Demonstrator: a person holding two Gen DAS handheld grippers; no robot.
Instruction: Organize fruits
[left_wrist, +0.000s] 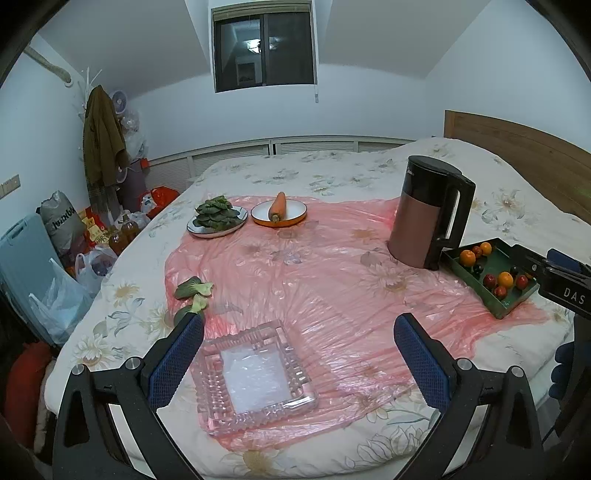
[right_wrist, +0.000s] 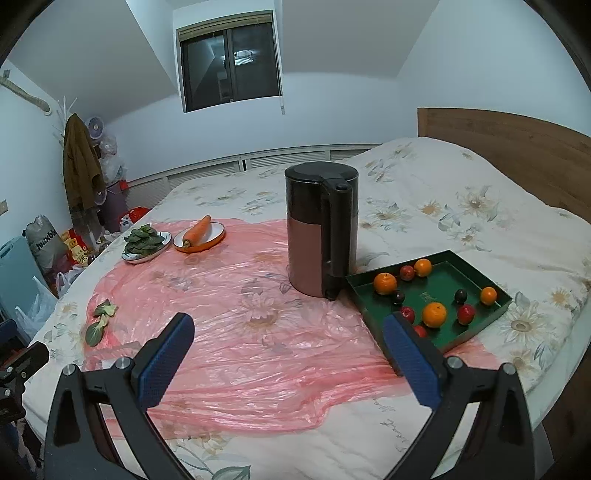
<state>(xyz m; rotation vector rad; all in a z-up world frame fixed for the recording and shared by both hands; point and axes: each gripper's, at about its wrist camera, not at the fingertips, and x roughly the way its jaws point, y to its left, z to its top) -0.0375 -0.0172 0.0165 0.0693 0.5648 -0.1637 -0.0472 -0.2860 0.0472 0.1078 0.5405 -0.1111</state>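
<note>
You are working over a bed (right_wrist: 443, 192) with a pink plastic sheet (right_wrist: 229, 295) lying across its floral cover. The tall kettle (right_wrist: 321, 229), black above and copper-pink below, is standing beside the green tray (right_wrist: 476, 266), almost touching its corner; faint writing on the kettle's rim in the left view is too small to read. That tray is holding the fruits: 4 oranges (right_wrist: 434, 314), 4 red ones (right_wrist: 465, 314) and 2 dark ones (right_wrist: 460, 295). Only your left view is showing the clear glass dish (left_wrist: 255, 373), sitting with no fruit in it right under the left gripper (left_wrist: 299, 354), whose jaws are spread wide apart on nothing. The grey plate (left_wrist: 217, 226) is carrying leafy greens (left_wrist: 216, 212), and the orange-rimmed plate (left_wrist: 279, 214) beside it 1 carrot (left_wrist: 277, 206). Your right gripper (right_wrist: 288, 354) is also hanging wide apart, its right finger overlapping the tray's near edge; in the left view its body is reading "DAS".
</note>
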